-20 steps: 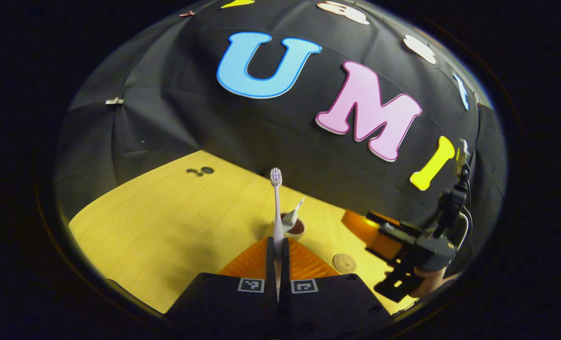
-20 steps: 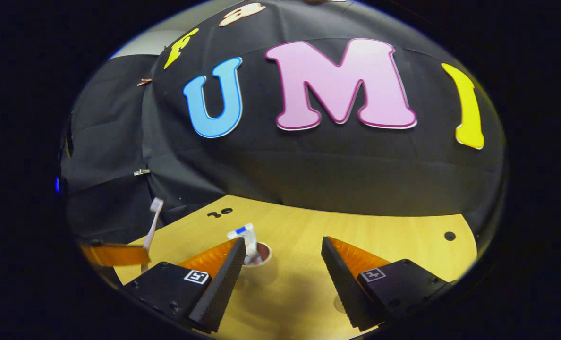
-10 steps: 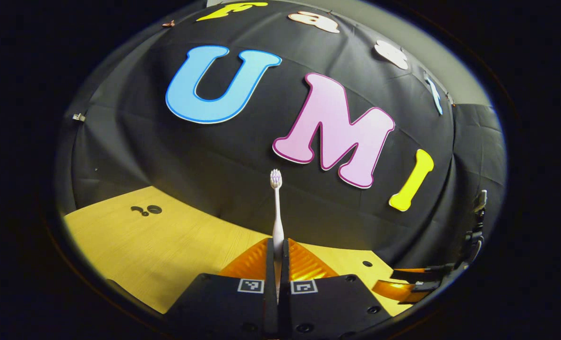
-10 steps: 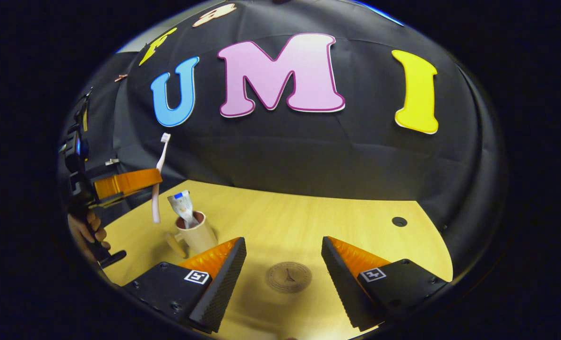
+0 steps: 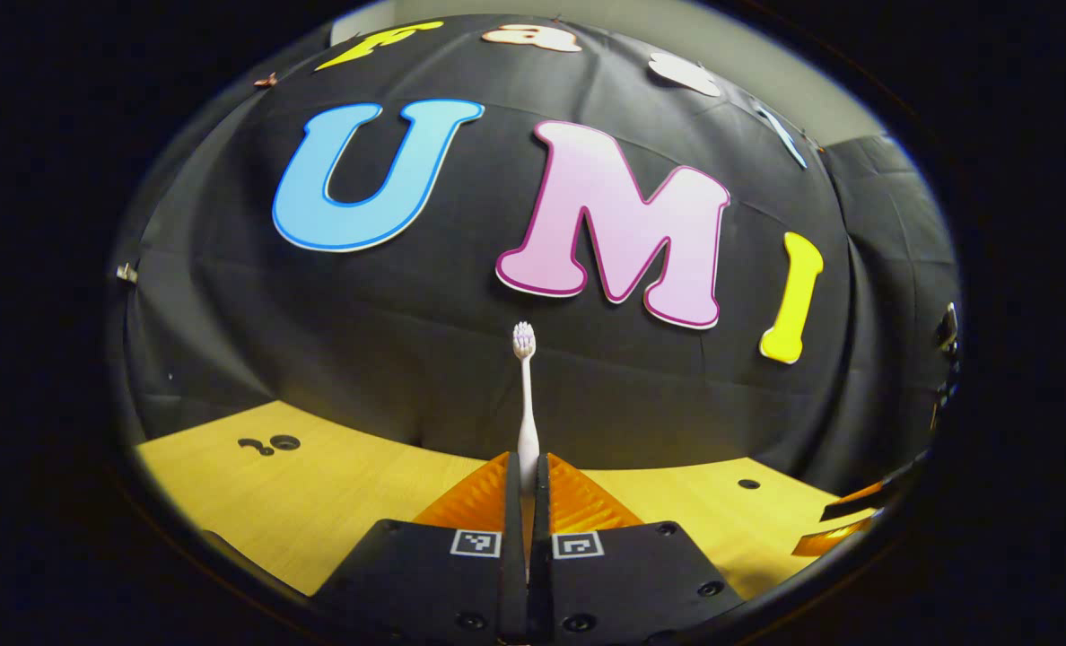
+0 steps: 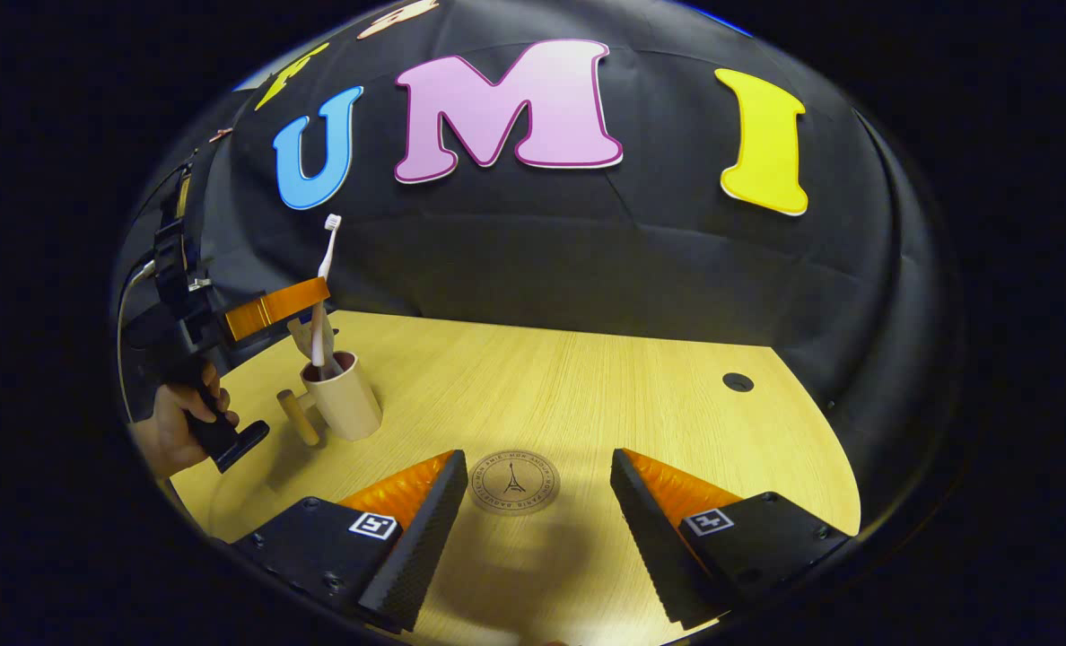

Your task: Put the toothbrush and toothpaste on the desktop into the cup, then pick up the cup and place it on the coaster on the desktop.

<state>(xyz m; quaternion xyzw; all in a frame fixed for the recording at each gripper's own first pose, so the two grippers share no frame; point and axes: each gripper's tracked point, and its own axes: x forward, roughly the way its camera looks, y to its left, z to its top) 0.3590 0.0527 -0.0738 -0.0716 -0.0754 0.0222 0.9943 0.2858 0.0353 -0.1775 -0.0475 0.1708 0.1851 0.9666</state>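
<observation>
The left gripper (image 5: 526, 475) has its 2 fingers clamped on the toothbrush (image 6: 322, 296), its lower end inside the cup (image 6: 345, 399) near the counter's (image 6: 587, 386) left edge. The right gripper (image 6: 537, 502) hangs wide apart and empty over the coaster (image 6: 514, 481), bare wood around.

White toothbrush (image 6: 322, 296), beige cup (image 6: 346, 405), yellow wood-grain desktop (image 6: 587, 395).

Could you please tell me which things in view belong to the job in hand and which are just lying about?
Part of the job:
- toothbrush, held upright by the left gripper, lower end at the cup's mouth
- toothpaste, standing in the cup
- cup
- coaster
- right gripper, open above the coaster

Just there:
- desktop
</observation>
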